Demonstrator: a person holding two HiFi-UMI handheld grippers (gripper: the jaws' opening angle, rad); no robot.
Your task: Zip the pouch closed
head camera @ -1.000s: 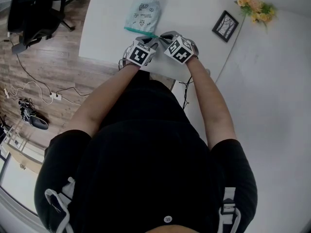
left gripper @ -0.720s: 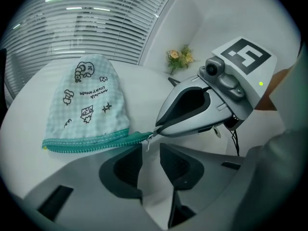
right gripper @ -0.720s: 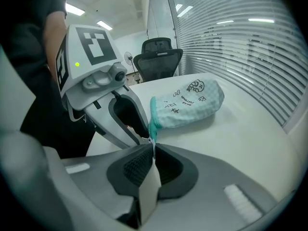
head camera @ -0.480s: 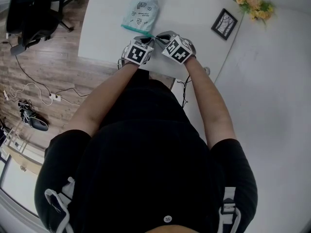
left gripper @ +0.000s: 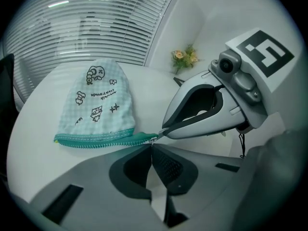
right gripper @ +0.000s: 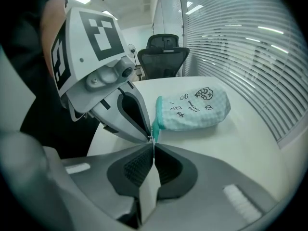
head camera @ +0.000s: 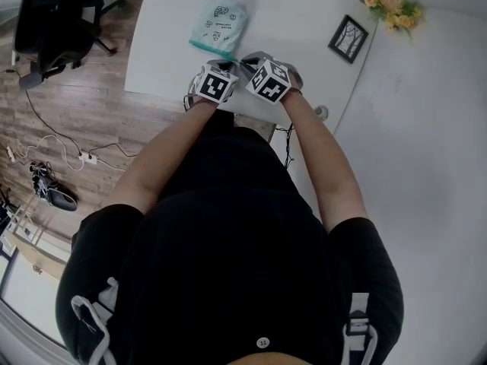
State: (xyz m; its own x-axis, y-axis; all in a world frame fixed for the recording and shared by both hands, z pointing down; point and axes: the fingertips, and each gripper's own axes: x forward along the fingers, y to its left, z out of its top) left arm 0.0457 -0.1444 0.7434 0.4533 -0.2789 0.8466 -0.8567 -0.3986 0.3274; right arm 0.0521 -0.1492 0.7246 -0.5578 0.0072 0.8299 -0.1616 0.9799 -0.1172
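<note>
A light-blue checked pouch (head camera: 219, 23) with cartoon prints lies flat on the white table (head camera: 304, 6), its teal zipper (head camera: 214, 49) along the near edge. My two grippers meet tip to tip at the zipper's right end. In the left gripper view the zipper (left gripper: 94, 139) runs to my left gripper (left gripper: 152, 144), whose jaws are closing tight on a small metal pull. My right gripper (left gripper: 161, 134) comes in from the right and pinches the teal tape end. In the right gripper view my right gripper (right gripper: 153, 143) is shut at the tape end, with the pouch (right gripper: 195, 108) beyond it.
A small framed picture (head camera: 348, 39) and a bunch of flowers (head camera: 392, 7) stand at the table's far right. A black office chair (head camera: 46, 21) is off the table's left side, and cables (head camera: 57, 144) lie on the wooden floor. The table's near edge is just under my hands.
The two marker cubes have drawn closer together at the pouch's near right corner. The pouch lies as it did.
</note>
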